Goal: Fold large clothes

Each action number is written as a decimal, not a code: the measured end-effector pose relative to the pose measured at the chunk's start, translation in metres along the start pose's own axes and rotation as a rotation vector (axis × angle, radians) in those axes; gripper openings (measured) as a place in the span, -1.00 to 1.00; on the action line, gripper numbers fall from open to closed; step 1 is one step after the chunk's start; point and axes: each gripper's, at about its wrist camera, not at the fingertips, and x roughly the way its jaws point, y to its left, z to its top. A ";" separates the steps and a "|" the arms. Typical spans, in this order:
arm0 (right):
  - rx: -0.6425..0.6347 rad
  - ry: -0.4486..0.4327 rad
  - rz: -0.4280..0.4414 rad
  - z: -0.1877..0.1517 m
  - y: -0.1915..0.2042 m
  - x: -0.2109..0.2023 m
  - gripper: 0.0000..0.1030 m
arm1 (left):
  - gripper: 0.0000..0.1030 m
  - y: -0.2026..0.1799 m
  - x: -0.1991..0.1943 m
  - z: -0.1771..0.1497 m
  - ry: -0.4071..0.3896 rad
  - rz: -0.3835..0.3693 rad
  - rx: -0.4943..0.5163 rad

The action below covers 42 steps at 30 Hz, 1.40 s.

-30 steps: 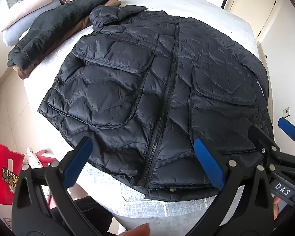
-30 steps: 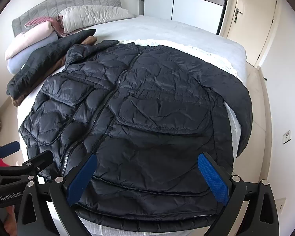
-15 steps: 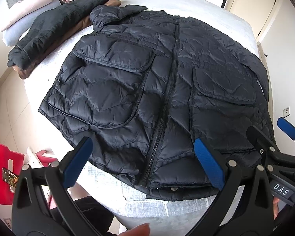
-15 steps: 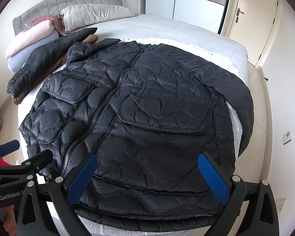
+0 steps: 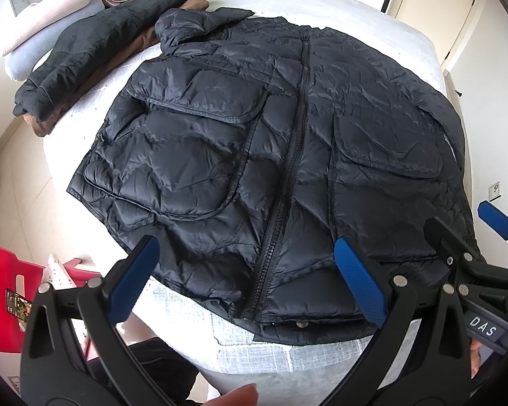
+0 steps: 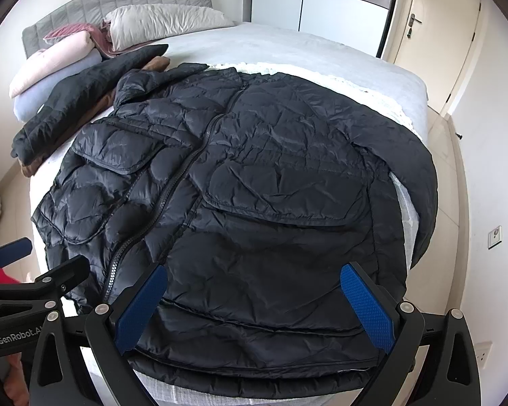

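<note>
A large black quilted puffer jacket (image 5: 271, 142) (image 6: 254, 182) lies front up and zipped on the bed, hem toward me, collar at the far side. Its right sleeve (image 6: 420, 182) hangs over the bed's right edge; the left sleeve is not visible. My left gripper (image 5: 247, 280) hovers open above the hem near the zipper, nothing between its blue pads. My right gripper (image 6: 254, 308) is open too, held over the hem's right half. Each gripper shows at the edge of the other's view: the right gripper (image 5: 474, 240) and the left gripper (image 6: 37, 260).
Another dark jacket (image 6: 84, 101) on a brown garment (image 5: 94, 77) lies at the bed's (image 6: 321, 57) far left, beside stacked pillows (image 6: 159, 23) and folded blankets. A red plastic object (image 5: 3, 291) stands on the floor at left. A door (image 6: 433, 34) and wardrobe stand beyond.
Both grippers have shifted very slightly; the jacket looks a little smoother. Nothing was gripped or let go.
</note>
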 end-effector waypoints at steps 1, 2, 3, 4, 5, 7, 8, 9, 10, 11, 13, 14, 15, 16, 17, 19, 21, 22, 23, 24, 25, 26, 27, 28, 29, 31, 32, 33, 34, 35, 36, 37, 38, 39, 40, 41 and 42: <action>0.000 0.000 0.000 0.000 0.000 0.000 1.00 | 1.00 0.001 0.000 0.000 0.000 0.000 0.000; 0.000 0.001 -0.001 0.000 0.000 0.000 1.00 | 1.00 0.001 0.000 0.000 0.000 0.001 0.001; 0.000 0.001 -0.001 0.000 0.000 0.000 1.00 | 1.00 0.001 0.000 0.000 0.000 0.001 0.001; -0.001 0.001 -0.001 0.000 0.000 0.000 1.00 | 1.00 0.001 0.000 -0.001 0.000 0.001 0.001; 0.000 0.000 -0.001 0.000 0.000 0.000 1.00 | 1.00 0.001 0.000 -0.001 0.000 0.001 0.000; 0.000 0.000 0.000 0.000 0.000 0.000 1.00 | 1.00 0.001 0.000 -0.001 0.000 0.001 0.002; 0.000 0.000 0.000 0.000 0.000 0.000 1.00 | 1.00 0.001 0.000 0.000 0.000 0.001 0.002; 0.001 0.000 -0.001 0.000 0.000 0.000 1.00 | 1.00 0.001 0.000 0.000 0.000 0.003 0.003; 0.001 0.000 -0.002 0.000 0.000 0.000 1.00 | 1.00 0.002 0.001 0.000 0.000 0.005 0.003; 0.001 0.000 -0.002 -0.001 0.000 0.001 1.00 | 1.00 0.003 0.001 -0.001 0.001 0.006 0.003; 0.002 -0.001 -0.005 -0.001 -0.001 0.001 1.00 | 1.00 0.005 0.001 0.000 0.002 0.008 0.005; 0.003 -0.002 -0.006 -0.001 -0.001 0.001 1.00 | 1.00 0.005 0.000 0.000 0.001 0.008 0.006; 0.004 -0.002 -0.007 -0.001 -0.001 0.001 1.00 | 1.00 0.005 0.000 0.000 0.001 0.008 0.006; 0.005 -0.002 -0.008 -0.001 -0.001 0.001 1.00 | 1.00 0.005 0.000 0.000 0.000 0.007 0.007; 0.006 0.000 -0.009 0.000 -0.002 0.002 1.00 | 1.00 0.005 0.001 0.001 0.000 0.007 0.008; 0.010 0.001 -0.013 0.000 -0.002 0.002 1.00 | 1.00 0.006 0.000 0.002 -0.003 0.015 0.010; 0.011 -0.002 -0.019 0.001 -0.003 0.002 1.00 | 1.00 0.008 0.000 0.003 -0.007 0.027 0.006; 0.011 -0.006 -0.023 0.001 -0.004 0.001 1.00 | 1.00 0.009 0.000 0.004 -0.007 0.030 0.004; 0.010 -0.009 -0.028 0.001 -0.004 0.001 1.00 | 1.00 0.010 0.000 0.004 -0.008 0.030 0.003; 0.009 -0.011 -0.033 0.001 -0.005 0.000 1.00 | 1.00 0.010 0.000 0.004 -0.009 0.031 0.003; 0.010 -0.013 -0.037 0.001 -0.006 0.000 1.00 | 1.00 0.010 0.000 0.004 -0.009 0.033 0.005; 0.011 -0.014 -0.040 0.001 -0.007 0.000 1.00 | 1.00 0.010 0.000 0.004 -0.010 0.037 0.006; 0.013 -0.015 -0.041 0.001 -0.008 0.000 1.00 | 1.00 0.011 0.000 0.004 -0.011 0.042 0.008; 0.016 -0.015 -0.042 0.001 -0.010 0.000 1.00 | 1.00 0.011 0.001 0.004 -0.011 0.048 0.010; 0.021 -0.016 -0.043 0.001 -0.012 0.000 1.00 | 1.00 0.011 0.002 0.003 -0.010 0.054 0.011; 0.029 -0.016 -0.043 0.000 -0.016 -0.001 1.00 | 1.00 0.013 0.004 0.003 -0.008 0.062 0.010; 0.033 -0.016 -0.042 0.000 -0.018 -0.001 1.00 | 1.00 0.014 0.005 0.003 -0.007 0.065 0.009; 0.038 -0.017 -0.041 0.000 -0.021 -0.001 1.00 | 1.00 0.014 0.006 0.003 -0.007 0.067 0.009; 0.044 -0.017 -0.041 0.000 -0.023 0.000 1.00 | 1.00 0.015 0.007 0.003 -0.010 0.071 0.009; 0.047 -0.019 -0.042 0.000 -0.025 -0.001 1.00 | 1.00 0.016 0.007 0.002 -0.019 0.074 0.010; 0.053 -0.023 -0.044 0.000 -0.029 -0.001 1.00 | 1.00 0.017 0.008 0.003 -0.037 0.076 0.011; 0.059 -0.034 -0.047 0.000 -0.032 -0.003 1.00 | 1.00 0.019 0.009 0.003 -0.050 0.073 0.012; 0.060 -0.050 -0.050 0.000 -0.036 -0.004 1.00 | 1.00 0.022 0.011 0.004 -0.063 0.068 0.012; 0.060 -0.068 -0.058 0.000 -0.040 -0.006 1.00 | 1.00 0.024 0.012 0.005 -0.070 0.064 0.012; 0.061 -0.080 -0.073 0.000 -0.045 -0.008 1.00 | 1.00 0.028 0.014 0.006 -0.075 0.055 0.013; 0.063 -0.084 -0.085 0.001 -0.050 -0.008 1.00 | 1.00 0.032 0.017 0.008 -0.076 0.047 0.016; 0.072 -0.083 -0.093 0.002 -0.057 -0.007 1.00 | 1.00 0.037 0.018 0.010 -0.076 0.044 0.016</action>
